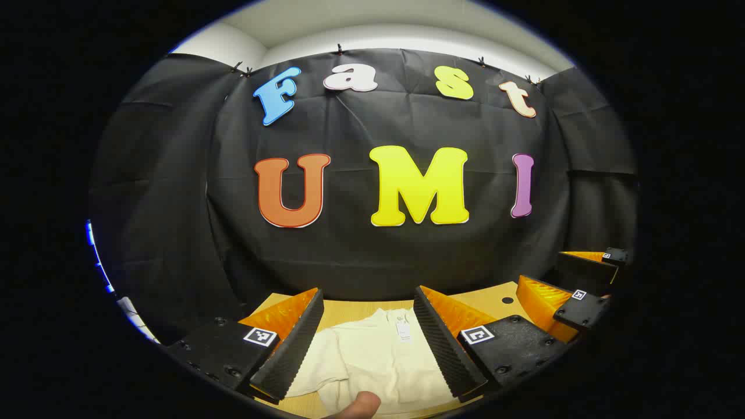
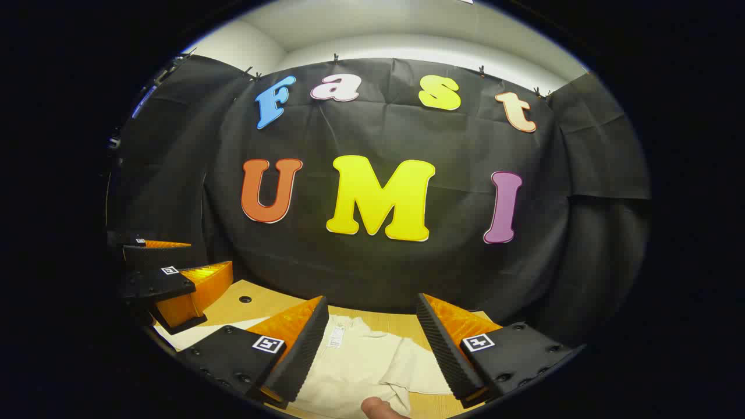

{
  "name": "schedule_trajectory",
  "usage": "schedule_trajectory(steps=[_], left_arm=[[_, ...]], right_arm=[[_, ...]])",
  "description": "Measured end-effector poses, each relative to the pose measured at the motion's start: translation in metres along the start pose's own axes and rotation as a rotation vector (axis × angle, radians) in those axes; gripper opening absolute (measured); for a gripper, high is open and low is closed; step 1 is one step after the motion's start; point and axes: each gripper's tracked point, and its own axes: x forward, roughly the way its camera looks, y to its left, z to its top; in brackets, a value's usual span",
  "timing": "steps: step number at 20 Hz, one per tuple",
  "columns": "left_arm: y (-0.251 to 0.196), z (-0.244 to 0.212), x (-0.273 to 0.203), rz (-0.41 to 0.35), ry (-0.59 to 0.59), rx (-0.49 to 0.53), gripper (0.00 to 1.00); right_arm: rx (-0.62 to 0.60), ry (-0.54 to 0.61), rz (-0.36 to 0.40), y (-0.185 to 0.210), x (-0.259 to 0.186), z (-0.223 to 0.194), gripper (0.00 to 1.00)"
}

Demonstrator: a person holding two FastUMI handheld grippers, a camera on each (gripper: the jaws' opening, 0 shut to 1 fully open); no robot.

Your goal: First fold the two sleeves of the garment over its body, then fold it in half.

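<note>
A cream short-sleeved garment [image 1: 372, 355] lies flat on the wooden table [image 1: 489, 299], collar and label toward the wall. In the left gripper view, my left gripper [image 1: 368, 294] hovers open above it, with one sleeve [image 1: 311, 364] beside its left finger. My right gripper [image 1: 541, 266] stands open farther right. In the right gripper view, my right gripper [image 2: 371, 299] is open over the garment [image 2: 355, 361], and the other sleeve [image 2: 422, 364] lies rumpled by its right finger. There my left gripper [image 2: 209, 254] shows open at the left. Neither holds cloth.
The black cloth wall rises just behind the table's far edge. A small round hole [image 2: 245, 299] is in the tabletop [image 2: 273, 311] near the left gripper. A fingertip [image 1: 361, 404] shows at the bottom edge of each view.
</note>
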Motion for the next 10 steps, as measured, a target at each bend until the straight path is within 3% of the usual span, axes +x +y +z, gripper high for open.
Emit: schedule_trajectory(steps=[10], left_arm=[[0.004, -0.0018, -0.0055, 0.004, 0.001, -0.006, 0.98]], right_arm=[[0.008, 0.013, -0.003, -0.0015, -0.0038, -0.0072, 0.94]])
